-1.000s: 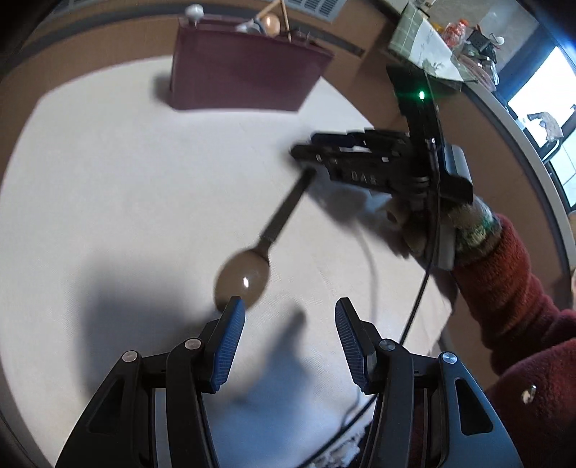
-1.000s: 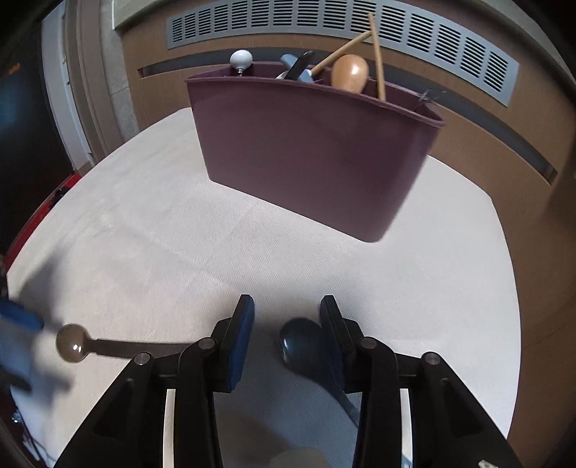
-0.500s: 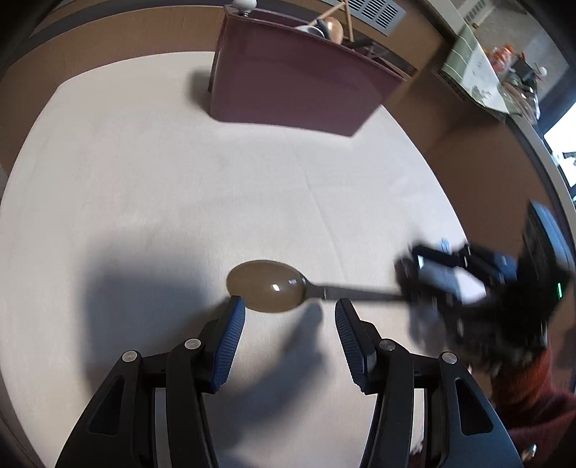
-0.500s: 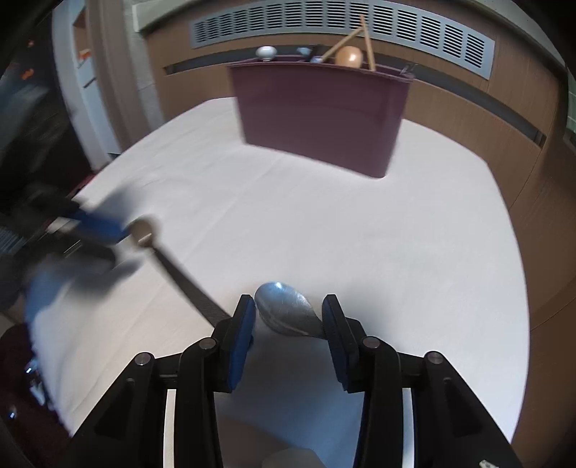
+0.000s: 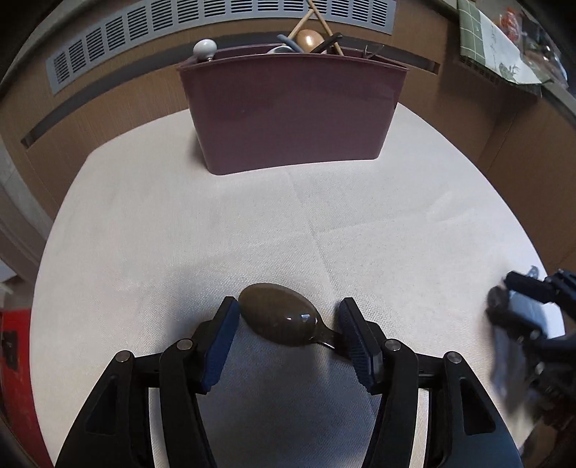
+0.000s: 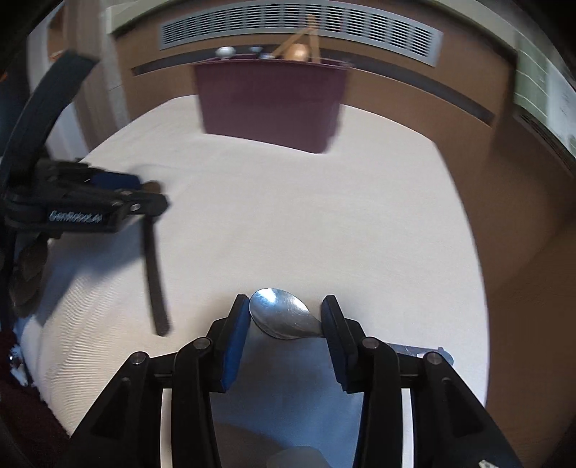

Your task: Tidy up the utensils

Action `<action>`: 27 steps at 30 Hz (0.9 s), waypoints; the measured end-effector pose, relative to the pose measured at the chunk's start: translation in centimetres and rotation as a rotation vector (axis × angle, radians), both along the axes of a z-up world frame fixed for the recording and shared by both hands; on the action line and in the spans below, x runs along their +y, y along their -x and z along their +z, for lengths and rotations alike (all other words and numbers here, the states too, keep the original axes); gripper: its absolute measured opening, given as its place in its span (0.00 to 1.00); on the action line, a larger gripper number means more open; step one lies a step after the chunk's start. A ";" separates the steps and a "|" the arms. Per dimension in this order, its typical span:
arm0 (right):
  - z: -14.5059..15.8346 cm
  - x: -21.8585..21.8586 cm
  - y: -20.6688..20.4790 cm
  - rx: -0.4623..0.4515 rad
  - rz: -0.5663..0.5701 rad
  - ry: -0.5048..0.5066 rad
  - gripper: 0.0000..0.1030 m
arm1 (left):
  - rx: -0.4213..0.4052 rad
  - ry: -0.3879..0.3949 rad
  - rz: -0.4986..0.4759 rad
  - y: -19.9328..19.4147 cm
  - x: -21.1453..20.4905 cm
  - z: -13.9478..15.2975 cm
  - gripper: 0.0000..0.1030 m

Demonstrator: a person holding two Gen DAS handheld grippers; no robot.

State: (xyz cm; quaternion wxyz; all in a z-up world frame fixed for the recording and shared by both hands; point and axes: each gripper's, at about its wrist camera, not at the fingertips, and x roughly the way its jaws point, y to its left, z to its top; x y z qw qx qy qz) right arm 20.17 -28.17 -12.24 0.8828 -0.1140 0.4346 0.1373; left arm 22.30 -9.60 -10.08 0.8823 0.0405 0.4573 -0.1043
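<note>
A dark brown spoon [image 5: 280, 318] lies on the white tablecloth with its bowl between the fingers of my left gripper [image 5: 288, 316], which is open around it; its black handle [image 6: 154, 284] shows in the right wrist view. A silver spoon [image 6: 284, 318] lies with its bowl between the fingers of my right gripper [image 6: 286, 316], also open. A maroon utensil caddy [image 5: 291, 115] stands at the table's far side, holding several utensils; it also shows in the right wrist view [image 6: 270, 104]. The right gripper appears blurred at the right edge of the left wrist view [image 5: 522, 324].
The round table [image 5: 144, 223] is covered in a white cloth. A brown wall with a grey vent grille [image 5: 216, 25] runs behind it. A green checked cloth [image 5: 493, 39] lies on a counter at the far right.
Both grippers have swung to face the caddy. The left gripper now straddles the brown spoon's bowl. The right gripper has let go of that spoon's handle and sits over the silver spoon.
</note>
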 end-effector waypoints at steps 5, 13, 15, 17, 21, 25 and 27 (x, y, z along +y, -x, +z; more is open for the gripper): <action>0.1 -2.7 0.1 0.008 -0.104 -0.068 0.38 | 0.030 0.019 -0.090 -0.1 1.4 0.2 0.56; 1.0 -2.9 2.5 -0.050 -0.013 -0.029 0.39 | 0.204 0.175 -0.011 0.9 4.1 0.6 0.56; 1.0 -3.2 2.9 -0.045 0.016 -0.030 0.39 | 0.200 0.174 -0.005 0.7 3.7 0.6 0.56; 0.8 -3.5 3.3 -0.052 0.036 -0.003 0.39 | 0.184 0.163 0.013 0.1 2.9 0.6 0.56; 1.0 -4.1 4.4 -0.075 0.080 0.049 0.39 | 0.090 0.046 -0.005 -0.2 -0.7 0.3 0.56; 0.6 -4.8 3.0 -0.050 0.067 0.052 0.39 | -0.040 -0.063 -0.110 1.3 -3.1 -0.1 0.56; 0.1 -5.1 2.2 -0.044 0.080 0.043 0.41 | -0.056 -0.072 -0.172 1.7 -2.8 -0.2 0.57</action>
